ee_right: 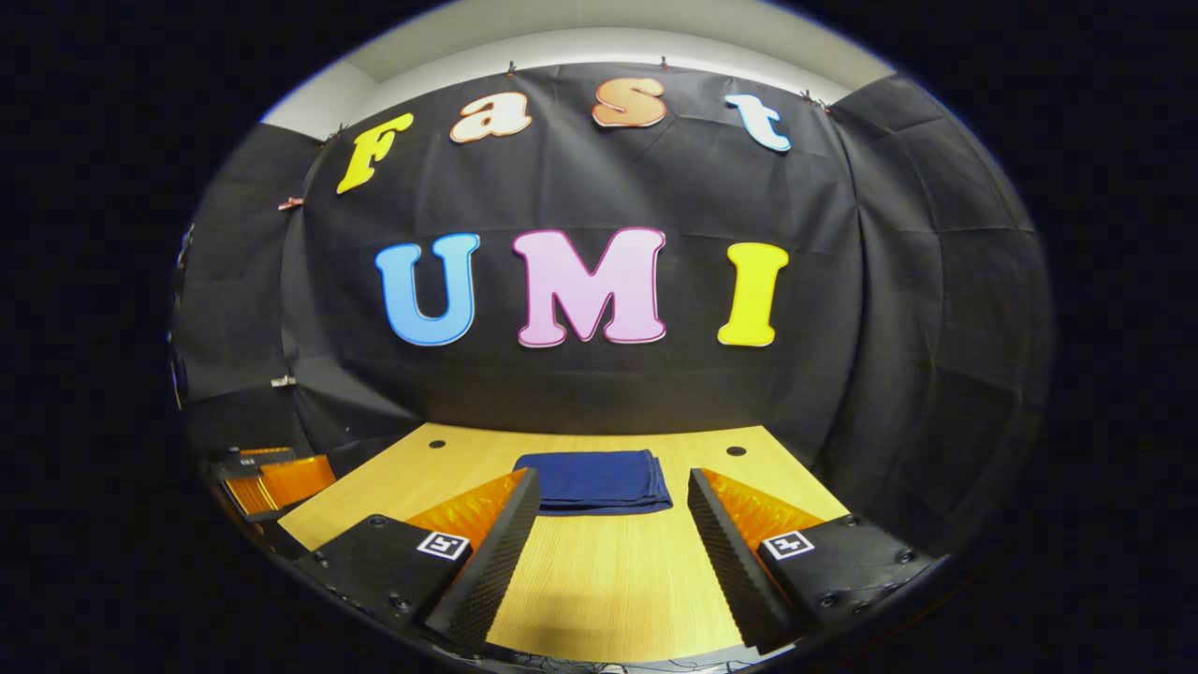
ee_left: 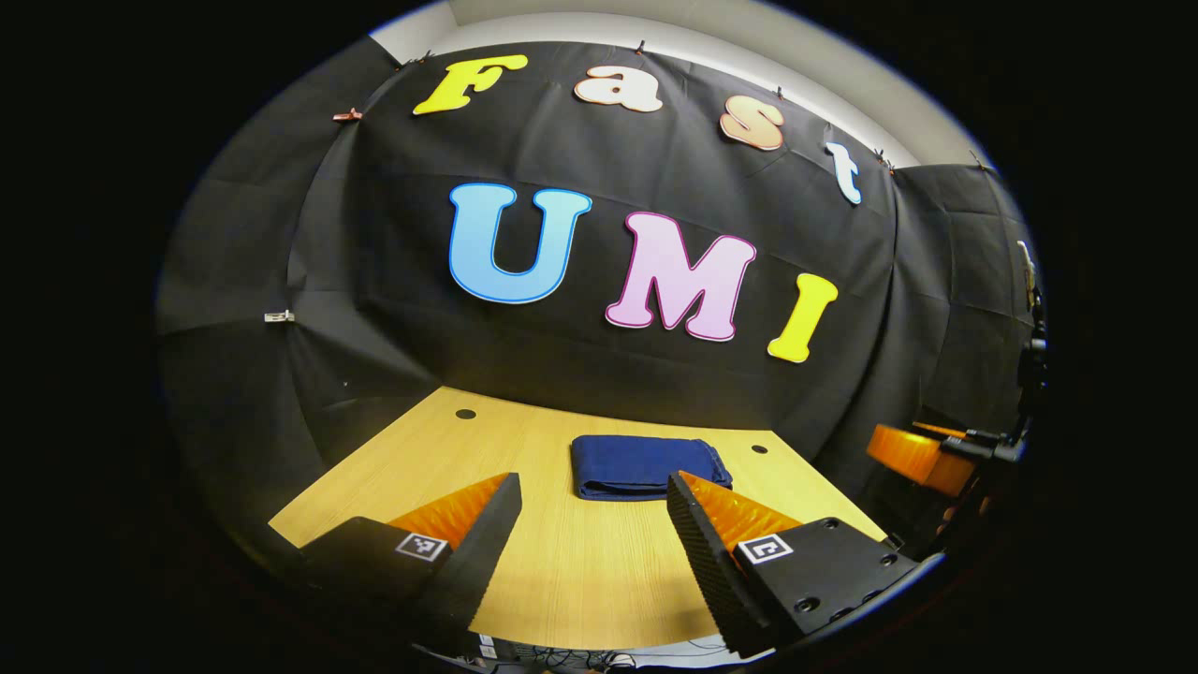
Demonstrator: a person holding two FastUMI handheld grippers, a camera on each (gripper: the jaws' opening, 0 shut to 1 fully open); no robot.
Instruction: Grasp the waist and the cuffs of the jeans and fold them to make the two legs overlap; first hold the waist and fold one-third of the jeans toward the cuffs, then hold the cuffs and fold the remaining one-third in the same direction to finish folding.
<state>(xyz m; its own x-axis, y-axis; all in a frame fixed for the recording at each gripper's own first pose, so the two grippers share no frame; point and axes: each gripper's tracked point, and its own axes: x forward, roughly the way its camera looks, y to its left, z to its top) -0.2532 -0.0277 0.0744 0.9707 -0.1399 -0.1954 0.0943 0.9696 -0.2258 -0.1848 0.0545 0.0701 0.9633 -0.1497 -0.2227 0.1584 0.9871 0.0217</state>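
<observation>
1. Two grippers are yours here, and both stand released: your left gripper has its fingers spread wide over bare wood, gripping nothing.
2. Your right gripper is likewise spread apart and empty, its fingers pointing toward the booth's far wall.
3. Your dark blue denim jeans lie folded into a compact rectangular bundle on the light wooden tabletop, toward its far edge and near the black cloth wall.
4. From the left gripper view, the jeans sit beyond the fingertips and slightly toward the right finger, apart from both.
5. From the right gripper view, the jeans lie almost centred between your fingers, just beyond the tips; touching looks unlikely, though the fisheye bend makes that hard to judge.
6. You can see layered fold edges along the bundle's near side.
7. Small round dark holes mark the tabletop's far corners.
8. Your other gripper shows at each view's edge, held off beside the tabletop.
</observation>
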